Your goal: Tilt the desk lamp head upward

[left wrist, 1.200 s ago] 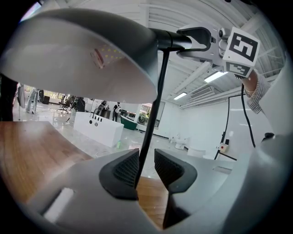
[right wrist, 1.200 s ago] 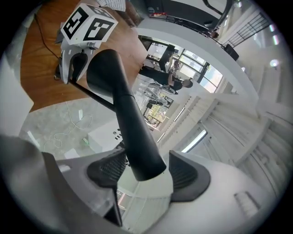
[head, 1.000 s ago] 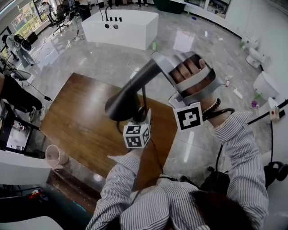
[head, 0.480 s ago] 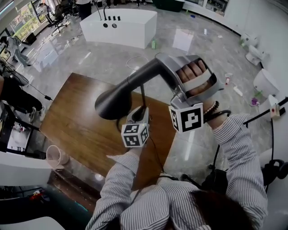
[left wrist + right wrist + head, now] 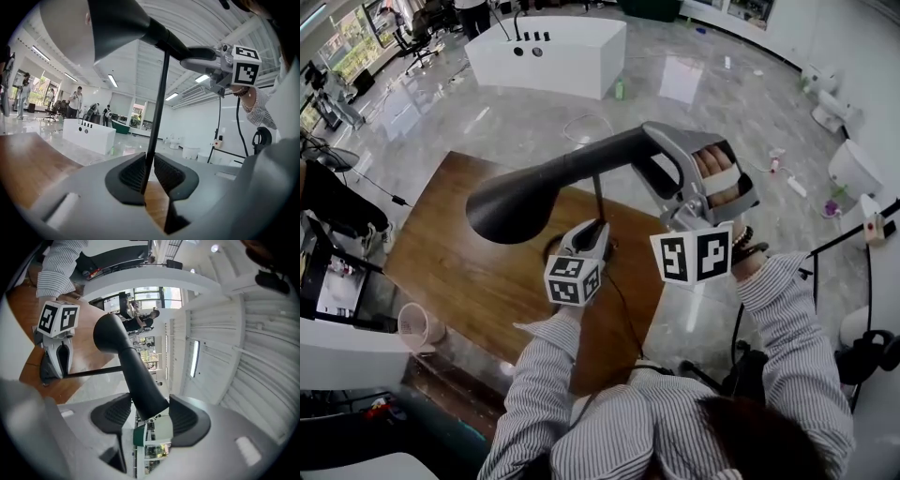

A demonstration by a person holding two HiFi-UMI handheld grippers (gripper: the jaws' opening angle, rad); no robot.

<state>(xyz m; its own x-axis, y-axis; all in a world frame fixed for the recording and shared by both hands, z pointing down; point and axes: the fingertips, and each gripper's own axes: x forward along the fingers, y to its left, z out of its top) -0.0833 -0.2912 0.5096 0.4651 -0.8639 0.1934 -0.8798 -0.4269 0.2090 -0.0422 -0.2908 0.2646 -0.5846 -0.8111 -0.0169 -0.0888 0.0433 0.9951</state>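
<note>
The desk lamp stands near the right edge of the wooden bench [image 5: 455, 258]. Its thin stem [image 5: 599, 199] rises from the base, and the long, dark lamp head [image 5: 525, 195] is carried on top, well above the wood.

The left hand-held gripper [image 5: 598, 231] is low on the stem. Its view shows the two ribbed pads pinching the black rod between them, so the lamp is braced against tipping. The right hand-held gripper [image 5: 654, 152] is up at the narrow tail end of the lamp head. Its jaws stand wide and are closing, with the tapered tail between them and apparently touching both pads.

As for progress, both grips needed for the job look to be in place: one steadies the stem and one is on the head. In the head view the lamp head runs out to the left from the right hand-held gripper at what looks like a shallow angle. The wide shade end hangs over the middle of the bench with its mouth turned down and to the side. The tilt therefore appears to be under way but not finished.

What seems left is to swing the shade end higher about the joint at the top of the stem. After that both grips have to be let go without disturbing the new angle.
</note>
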